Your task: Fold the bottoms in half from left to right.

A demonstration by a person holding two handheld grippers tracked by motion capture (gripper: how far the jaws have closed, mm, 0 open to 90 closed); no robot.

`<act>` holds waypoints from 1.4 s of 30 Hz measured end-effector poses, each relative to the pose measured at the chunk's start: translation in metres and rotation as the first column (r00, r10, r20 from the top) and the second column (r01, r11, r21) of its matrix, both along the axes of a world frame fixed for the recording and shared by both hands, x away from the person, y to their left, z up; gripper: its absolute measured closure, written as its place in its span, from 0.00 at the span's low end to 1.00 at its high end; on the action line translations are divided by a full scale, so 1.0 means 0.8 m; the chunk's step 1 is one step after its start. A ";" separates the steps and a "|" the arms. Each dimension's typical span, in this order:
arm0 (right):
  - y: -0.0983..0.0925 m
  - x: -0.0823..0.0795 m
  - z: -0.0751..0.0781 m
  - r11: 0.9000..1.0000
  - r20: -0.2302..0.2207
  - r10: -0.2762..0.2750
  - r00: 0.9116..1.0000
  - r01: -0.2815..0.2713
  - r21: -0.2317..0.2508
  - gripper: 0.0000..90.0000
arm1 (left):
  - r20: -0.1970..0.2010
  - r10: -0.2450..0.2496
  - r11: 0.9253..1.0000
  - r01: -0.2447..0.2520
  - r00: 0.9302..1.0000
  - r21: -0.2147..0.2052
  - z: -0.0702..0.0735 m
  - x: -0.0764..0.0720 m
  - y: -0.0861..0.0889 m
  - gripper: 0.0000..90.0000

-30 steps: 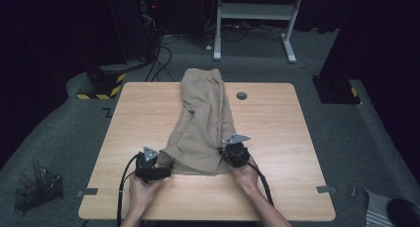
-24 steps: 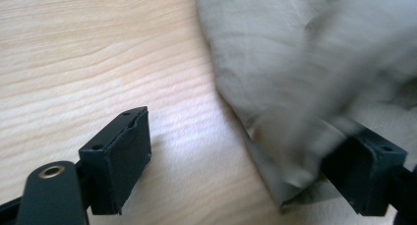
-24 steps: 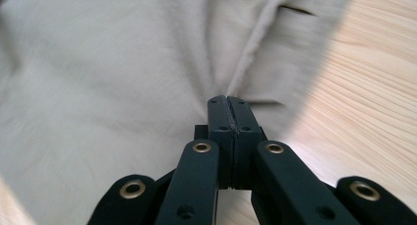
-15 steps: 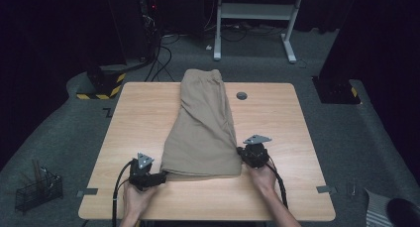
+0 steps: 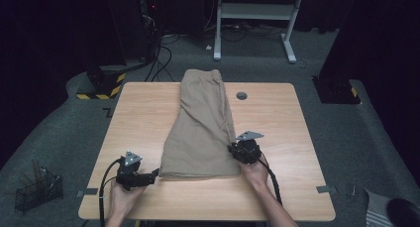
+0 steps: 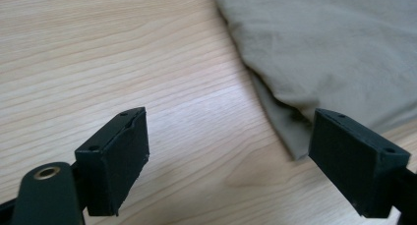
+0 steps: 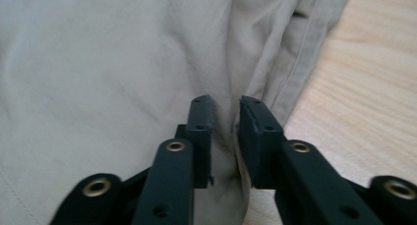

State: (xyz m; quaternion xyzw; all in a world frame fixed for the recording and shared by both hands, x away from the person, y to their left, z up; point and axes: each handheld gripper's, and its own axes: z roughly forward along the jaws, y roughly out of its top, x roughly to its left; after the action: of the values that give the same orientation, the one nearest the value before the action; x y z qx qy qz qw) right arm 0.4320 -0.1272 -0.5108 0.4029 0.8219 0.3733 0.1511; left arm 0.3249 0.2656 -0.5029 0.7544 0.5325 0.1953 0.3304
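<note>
A folded khaki garment (image 5: 203, 128) lies lengthwise down the middle of the wooden table (image 5: 138, 118). My left gripper (image 5: 153, 175) rests just off its near left corner. In the left gripper view the jaws (image 6: 228, 151) stand wide open over bare wood (image 6: 98, 63), and the cloth's corner (image 6: 334, 48) lies by the right jaw. My right gripper (image 5: 234, 148) is at the garment's near right edge. Its jaws (image 7: 226, 112) have just been opening and stand a narrow gap apart. A ridge of the cloth (image 7: 98, 77) lies between them.
A small dark round disc (image 5: 241, 95) sits on the table right of the garment's far end. On the floor are a wire basket (image 5: 37, 190) at the near left, a yellow-black striped block (image 5: 101, 88) at the far left and a white desk frame (image 5: 252, 19) behind.
The left gripper has let go of the near hem and drawn back to the left, off the cloth. The garment's near end now lies flat and wider. The right jaws have parted slightly.
</note>
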 end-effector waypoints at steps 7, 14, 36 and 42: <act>-0.003 -0.002 0.000 1.000 -0.004 0.009 1.000 -0.009 -0.008 0.84 | 0.018 0.022 0.995 -0.020 1.000 -0.099 0.010 0.026 0.007 0.18; -0.007 0.005 0.001 0.998 0.007 -0.044 0.999 0.044 0.043 0.76 | 0.026 0.007 0.993 -0.004 1.000 -0.115 0.003 0.088 -0.032 0.30; -0.030 -0.029 -0.006 0.999 -0.003 0.022 1.000 -0.023 -0.028 0.98 | -0.019 -0.039 0.999 0.040 0.999 0.031 -0.017 0.080 -0.064 0.35; -0.031 -0.021 0.007 0.999 0.007 -0.017 1.000 0.017 0.040 0.79 | 0.067 -0.028 0.996 0.033 0.997 -0.078 0.009 0.098 -0.064 0.37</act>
State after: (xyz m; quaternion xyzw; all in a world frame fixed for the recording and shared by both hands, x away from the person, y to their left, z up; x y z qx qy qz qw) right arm 0.4150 -0.1518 -0.5050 0.4112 0.8103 0.3899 0.1494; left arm 0.4033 0.2145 -0.4957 0.7421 0.5170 0.1937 0.3800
